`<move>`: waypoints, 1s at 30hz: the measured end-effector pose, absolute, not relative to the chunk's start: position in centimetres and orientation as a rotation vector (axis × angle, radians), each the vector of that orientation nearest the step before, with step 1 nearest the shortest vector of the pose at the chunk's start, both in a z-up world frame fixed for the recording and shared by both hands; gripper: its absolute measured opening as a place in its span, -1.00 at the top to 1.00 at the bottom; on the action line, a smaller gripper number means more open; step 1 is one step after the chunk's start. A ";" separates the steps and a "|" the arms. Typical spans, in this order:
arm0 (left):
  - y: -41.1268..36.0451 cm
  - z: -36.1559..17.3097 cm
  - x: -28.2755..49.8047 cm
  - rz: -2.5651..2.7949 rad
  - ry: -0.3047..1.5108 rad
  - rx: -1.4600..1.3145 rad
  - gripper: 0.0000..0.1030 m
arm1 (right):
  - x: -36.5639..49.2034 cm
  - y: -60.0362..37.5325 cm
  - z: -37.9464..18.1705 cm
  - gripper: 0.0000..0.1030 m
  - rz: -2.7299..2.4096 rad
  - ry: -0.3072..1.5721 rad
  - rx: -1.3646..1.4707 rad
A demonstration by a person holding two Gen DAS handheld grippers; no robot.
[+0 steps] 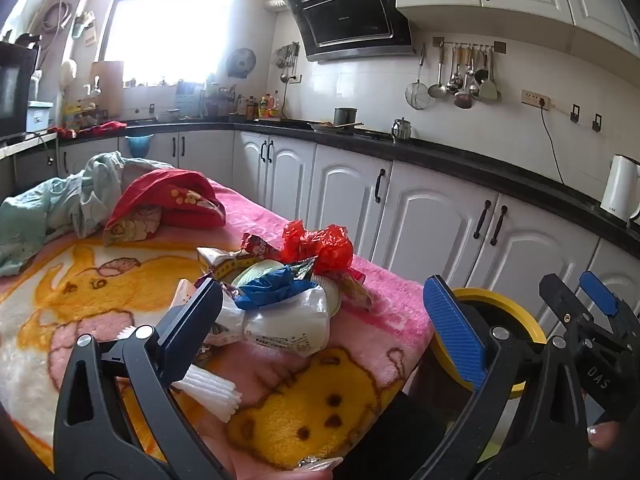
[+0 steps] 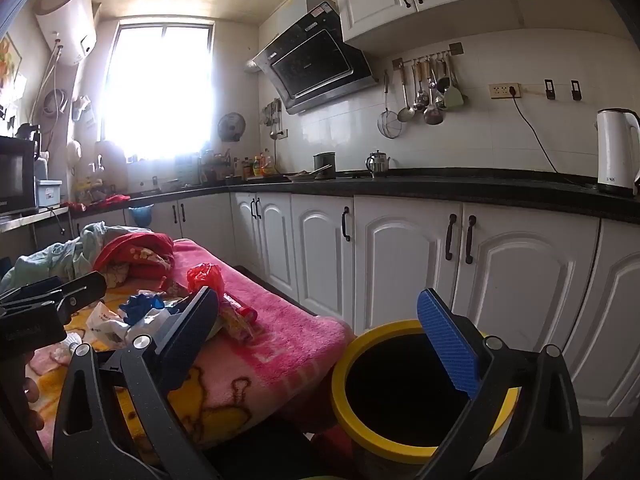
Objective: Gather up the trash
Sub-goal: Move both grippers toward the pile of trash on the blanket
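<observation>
Left gripper spread wide, empty, hovering over trash pile on pink blanket. Right gripper also wide, empty, above yellow-rimmed bin just beside blanket edge.

Left claw and right claw both gape wide, empty, tilted slightly downward.

Yellow-rimmed bin is being largely hidden behind gripper arms in the left wrist view. Its inside is being lost in darkness. Window is being blown out by glare. Kettle is being cut by the frame edge.
</observation>
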State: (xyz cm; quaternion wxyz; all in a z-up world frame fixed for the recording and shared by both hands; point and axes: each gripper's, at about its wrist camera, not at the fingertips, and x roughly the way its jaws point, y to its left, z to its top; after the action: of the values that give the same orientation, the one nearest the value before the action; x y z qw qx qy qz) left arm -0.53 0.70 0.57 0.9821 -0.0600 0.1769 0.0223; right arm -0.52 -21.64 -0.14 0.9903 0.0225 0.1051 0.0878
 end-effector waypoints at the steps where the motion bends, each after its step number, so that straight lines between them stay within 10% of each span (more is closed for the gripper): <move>1: 0.8 0.6 -0.5 0.046 0.358 -0.123 -0.79 | -0.5 -21.6 -0.1 -0.88 0.176 0.210 0.045; 30: 6.6 1.0 -0.3 0.144 0.362 -0.223 -0.79 | 1.1 -18.2 0.6 -0.88 0.388 0.248 0.020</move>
State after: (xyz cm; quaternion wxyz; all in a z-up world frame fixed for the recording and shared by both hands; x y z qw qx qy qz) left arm -0.34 6.55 1.01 0.9749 -0.1106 0.1796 0.0713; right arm 1.09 -18.19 0.62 0.9736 0.0097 0.1227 0.1924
